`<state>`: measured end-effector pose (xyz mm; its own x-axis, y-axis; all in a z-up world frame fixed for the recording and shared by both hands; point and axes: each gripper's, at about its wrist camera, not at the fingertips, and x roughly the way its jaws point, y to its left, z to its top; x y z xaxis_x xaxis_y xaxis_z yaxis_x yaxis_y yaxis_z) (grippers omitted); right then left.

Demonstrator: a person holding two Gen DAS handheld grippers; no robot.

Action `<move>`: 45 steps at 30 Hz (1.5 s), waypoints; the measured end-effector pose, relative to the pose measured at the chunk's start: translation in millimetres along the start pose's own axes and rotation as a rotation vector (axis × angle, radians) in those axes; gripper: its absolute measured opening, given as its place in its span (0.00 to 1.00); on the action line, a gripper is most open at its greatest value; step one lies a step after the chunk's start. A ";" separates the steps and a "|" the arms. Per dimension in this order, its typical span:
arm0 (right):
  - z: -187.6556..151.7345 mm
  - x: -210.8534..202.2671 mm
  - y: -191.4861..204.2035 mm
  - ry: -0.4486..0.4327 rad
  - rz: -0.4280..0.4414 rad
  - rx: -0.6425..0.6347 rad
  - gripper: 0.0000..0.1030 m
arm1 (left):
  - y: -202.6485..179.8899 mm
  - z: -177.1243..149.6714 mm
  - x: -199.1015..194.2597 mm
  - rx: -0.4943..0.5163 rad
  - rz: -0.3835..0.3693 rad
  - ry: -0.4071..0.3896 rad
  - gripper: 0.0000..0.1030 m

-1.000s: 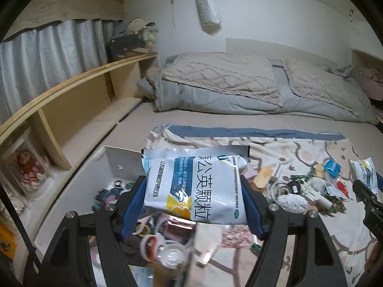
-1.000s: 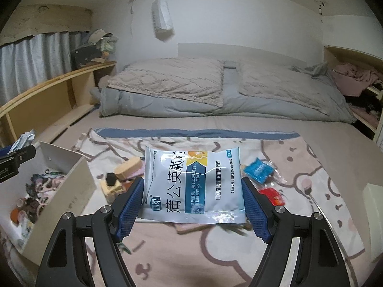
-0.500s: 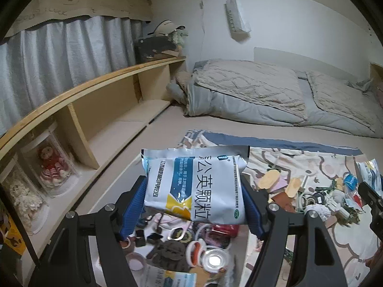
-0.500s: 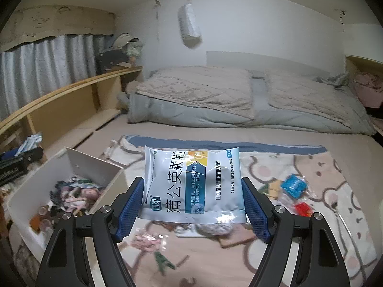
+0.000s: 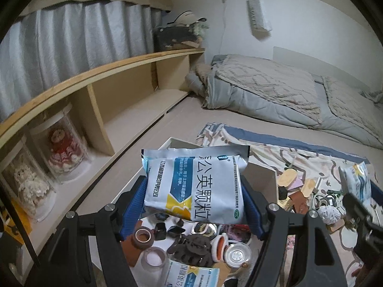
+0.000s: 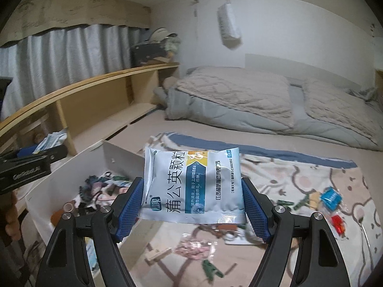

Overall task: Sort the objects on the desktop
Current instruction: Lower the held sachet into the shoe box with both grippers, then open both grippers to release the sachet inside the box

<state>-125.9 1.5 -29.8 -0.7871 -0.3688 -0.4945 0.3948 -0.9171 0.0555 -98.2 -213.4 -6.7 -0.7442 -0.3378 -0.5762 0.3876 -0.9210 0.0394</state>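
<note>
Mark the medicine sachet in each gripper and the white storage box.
left sachet (image 5: 195, 189), left wrist view, printed front face
right sachet (image 6: 192, 186), right wrist view, printed front face
white storage box (image 6: 119, 154), right wrist view, far wall

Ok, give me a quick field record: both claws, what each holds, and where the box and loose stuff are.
left claw: shut on sachet, above the box
right claw: shut on second sachet, over the blanket beside the box
box: white, open, already holds clips, tape rolls and a sachet
unsorted: blue packet, red packet, clips on blanket
</note>
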 end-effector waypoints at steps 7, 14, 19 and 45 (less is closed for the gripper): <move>-2.9 10.4 35.1 0.023 0.077 -0.077 0.77 | 17.2 -1.1 14.2 -0.029 0.013 0.013 0.71; -11.0 28.6 63.2 0.078 0.174 -0.122 0.77 | 31.7 -2.7 24.6 -0.041 0.023 0.034 0.71; -16.8 40.5 79.9 0.140 0.256 -0.148 0.77 | 39.3 -5.5 30.0 -0.040 0.030 0.045 0.71; -48.3 79.8 120.6 0.361 0.407 -0.269 0.77 | 45.3 -29.4 61.0 0.003 0.031 0.177 0.71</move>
<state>-118.3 -131.2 -104.5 -0.3557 -0.5641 -0.7451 0.7735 -0.6252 0.1041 -110.1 -270.1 -64.0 -0.6243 -0.3265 -0.7097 0.4067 -0.9115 0.0617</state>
